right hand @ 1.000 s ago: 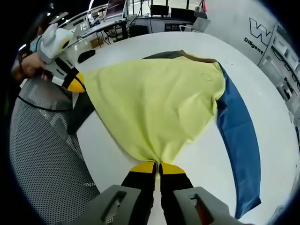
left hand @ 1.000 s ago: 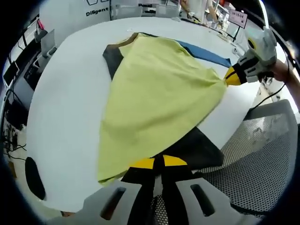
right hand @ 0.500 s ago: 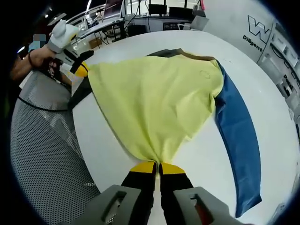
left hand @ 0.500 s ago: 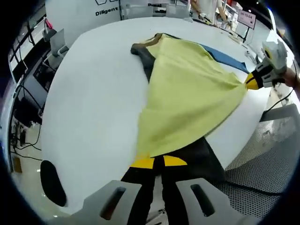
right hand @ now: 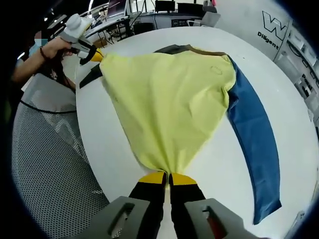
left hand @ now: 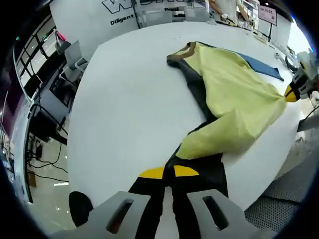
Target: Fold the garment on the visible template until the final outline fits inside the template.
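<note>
Left gripper (left hand: 168, 172): jaws closed together on the garment's edge where the yellow panel meets the black sleeve; in the right gripper view it (right hand: 97, 56) sits at the far corner of the cloth, held by a person's hand (right hand: 54, 46).
Right gripper (right hand: 167, 178): jaws pressed shut on a gathered yellow corner of the hem; in the left gripper view it (left hand: 290, 93) pinches the far yellow point.
Garment (right hand: 169, 104): yellow body, one blue sleeve (right hand: 254, 144), one black sleeve (left hand: 199, 89), brown collar (right hand: 209, 51) at the far end.
Lie of the garment: spread on the white table (left hand: 124, 99), collar away from both grippers, hem stretched between the two grippers; blue sleeve flat on the table to the right of the body in the right gripper view.
Hand pose: the hand reaches in from the table's edge beside a mesh chair (right hand: 50, 164).
</note>
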